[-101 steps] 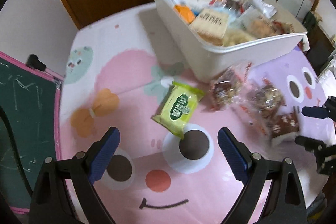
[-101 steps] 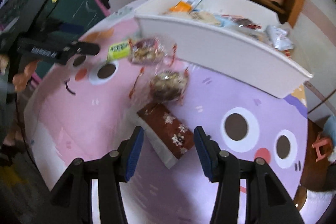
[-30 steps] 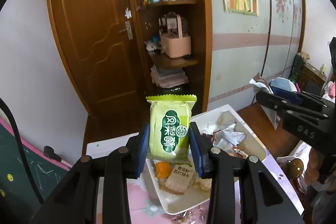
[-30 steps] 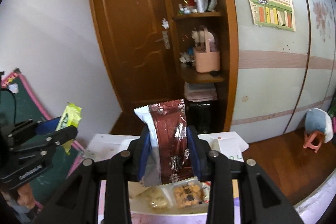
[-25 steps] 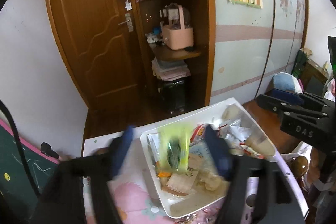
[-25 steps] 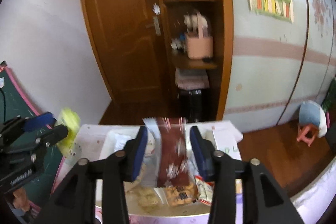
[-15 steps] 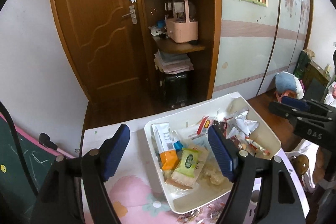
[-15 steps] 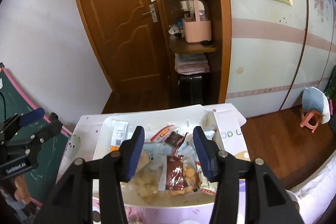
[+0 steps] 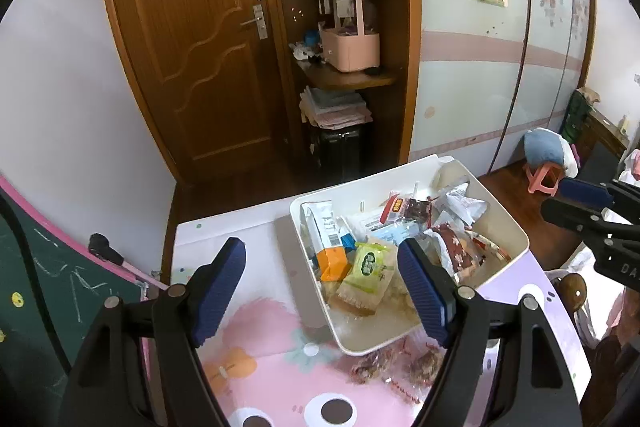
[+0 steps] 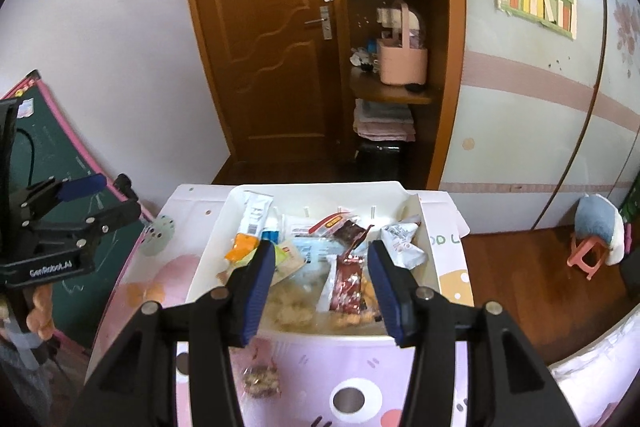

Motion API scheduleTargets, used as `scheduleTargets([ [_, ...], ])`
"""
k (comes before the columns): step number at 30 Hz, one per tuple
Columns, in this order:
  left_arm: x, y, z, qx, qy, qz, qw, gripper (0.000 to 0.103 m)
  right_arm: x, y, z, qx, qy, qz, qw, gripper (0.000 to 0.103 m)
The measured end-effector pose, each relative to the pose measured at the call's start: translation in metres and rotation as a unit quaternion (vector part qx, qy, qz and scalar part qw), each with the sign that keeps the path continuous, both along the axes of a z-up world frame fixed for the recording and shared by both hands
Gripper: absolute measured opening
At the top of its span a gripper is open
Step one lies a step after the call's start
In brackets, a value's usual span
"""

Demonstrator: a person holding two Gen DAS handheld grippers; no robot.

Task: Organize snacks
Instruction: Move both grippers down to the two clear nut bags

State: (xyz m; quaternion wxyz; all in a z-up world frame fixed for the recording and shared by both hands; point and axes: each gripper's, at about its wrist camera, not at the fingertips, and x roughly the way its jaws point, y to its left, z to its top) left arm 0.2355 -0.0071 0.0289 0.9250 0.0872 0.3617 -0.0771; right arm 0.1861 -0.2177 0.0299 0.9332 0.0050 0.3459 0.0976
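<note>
A white bin (image 9: 510, 223) full of snack packets stands on the cartoon table mat (image 9: 264, 347). The green snack packet (image 9: 366, 265) lies in the bin's near left part. The brown packet (image 10: 350, 285) lies in the bin, also seen in the left wrist view (image 9: 456, 247). My left gripper (image 9: 322, 293) is open and empty, held high above the bin's near edge. My right gripper (image 10: 322, 285) is open and empty above the bin (image 10: 208, 247). Two clear-wrapped snacks (image 9: 370, 367) lie on the mat in front of the bin; one shows in the right wrist view (image 10: 260, 381).
A green chalkboard (image 9: 36, 291) stands at the table's left. Behind the table are a brown door (image 9: 188, 39), wooden shelves with a pink basket (image 9: 350, 43), and a small pink stool (image 10: 586, 255) on the wooden floor at right.
Both grippers lifted their packets over the bin and opened. The green and brown packets dropped into the bin. Both grippers now hang empty above it.
</note>
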Motion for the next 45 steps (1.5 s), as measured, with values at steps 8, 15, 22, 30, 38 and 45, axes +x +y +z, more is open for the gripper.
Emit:
scheduleTargets([
  [8, -0.046, 0.007, 0.006, 0.007, -0.01, -0.026, 0.9996, 0.081, -0.044, 0.009, 0.005, -0.003, -0.005, 0.033, 0.999, 0.049],
  [15, -0.081, 0.002, -0.025, 0.034, 0.007, -0.072, 0.9968, 0.082, -0.066, 0.022, -0.034, 0.004, 0.029, 0.056, 0.998, 0.055],
  [22, -0.091, 0.002, -0.084, 0.041, 0.054, -0.099, 0.9927, 0.082, -0.063, 0.031, -0.096, 0.034, 0.081, 0.059, 0.994, 0.058],
  [30, -0.068, 0.01, -0.153, 0.015, 0.123, -0.098, 0.9875, 0.082, -0.045, 0.041, -0.17, 0.056, 0.145, 0.051, 0.987, 0.058],
  [38, -0.03, 0.018, -0.202, -0.023, 0.174, -0.085, 0.9807, 0.082, -0.017, 0.05, -0.221, 0.098, 0.193, 0.059, 0.975, 0.058],
  [45, -0.014, 0.012, -0.215, -0.051, 0.191, -0.103, 0.9748, 0.082, -0.013, 0.064, -0.236, 0.091, 0.168, 0.092, 0.977, 0.055],
])
